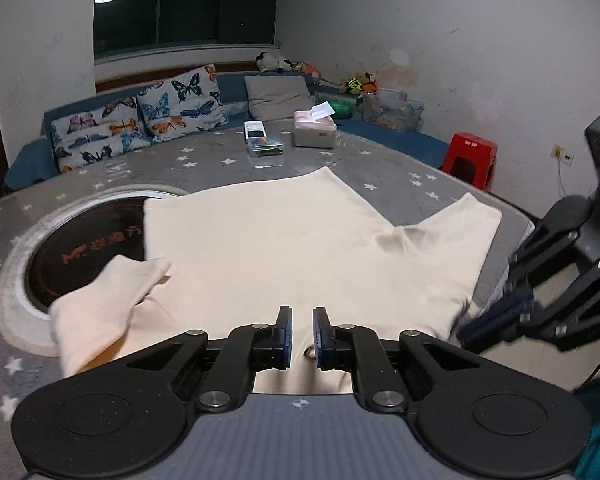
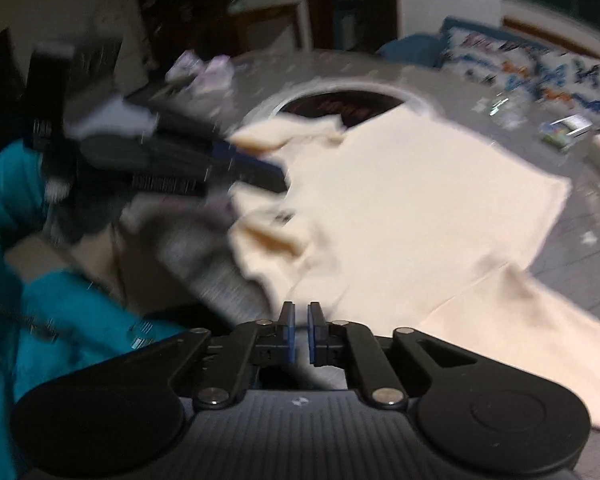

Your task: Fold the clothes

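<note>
T-shirt (image 1: 284, 240) lay flat on the desk (image 1: 400, 184), body running away from both tools. Left tool (image 1: 302, 330) was pinched on its near collar edge; right tool (image 2: 300, 332) was closed, apparently on the shoulder edge beside it.

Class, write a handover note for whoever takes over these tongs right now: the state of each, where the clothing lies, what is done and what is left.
Left tongs: shut, apparently pinching the near edge of the cream shirt.
Right tongs: shut at the shirt's near right corner; the blur hides whether they hold fabric.
Shirt: spread flat on the grey starred table, one side overlapping the round dark inset, both sleeves out.
Done: shirt laid out.
Left: all folds; probably check the right grip first.
</note>
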